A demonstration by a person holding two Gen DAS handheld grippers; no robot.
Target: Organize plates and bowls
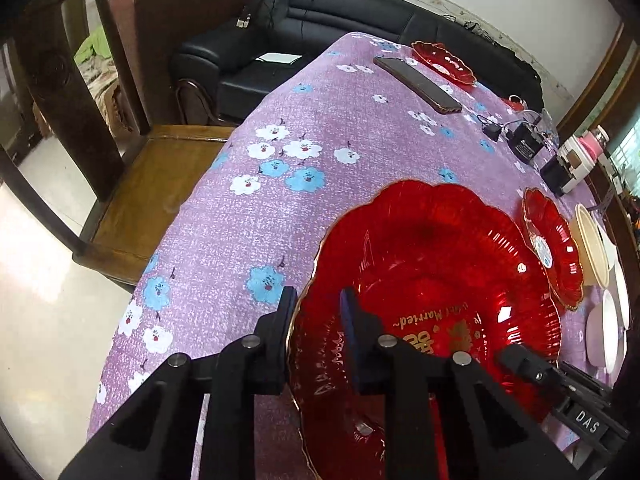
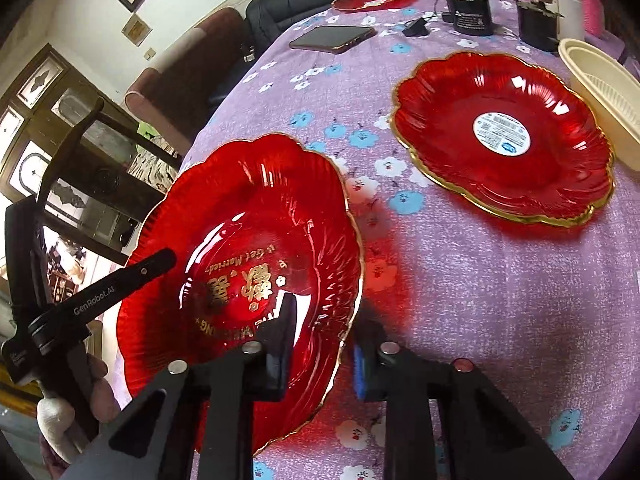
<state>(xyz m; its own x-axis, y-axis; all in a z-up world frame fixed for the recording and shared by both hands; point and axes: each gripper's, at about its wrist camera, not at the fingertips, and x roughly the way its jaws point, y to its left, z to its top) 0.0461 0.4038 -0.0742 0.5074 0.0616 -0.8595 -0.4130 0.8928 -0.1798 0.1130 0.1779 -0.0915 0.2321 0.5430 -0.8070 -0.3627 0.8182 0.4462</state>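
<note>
The left tongs (image 1: 316, 320) and right tongs (image 2: 326, 320) each pinch opposite rims of the scalloped, gold-edged red glass plate (image 2: 240, 264), held tilted over the purple floral surface (image 2: 500, 300). Uneven pull could slip the slick rim, dropping it.

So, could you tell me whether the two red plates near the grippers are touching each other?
Apart. The right wrist view shows purple tablecloth between the lettered red plate and the stickered red plate.
</note>
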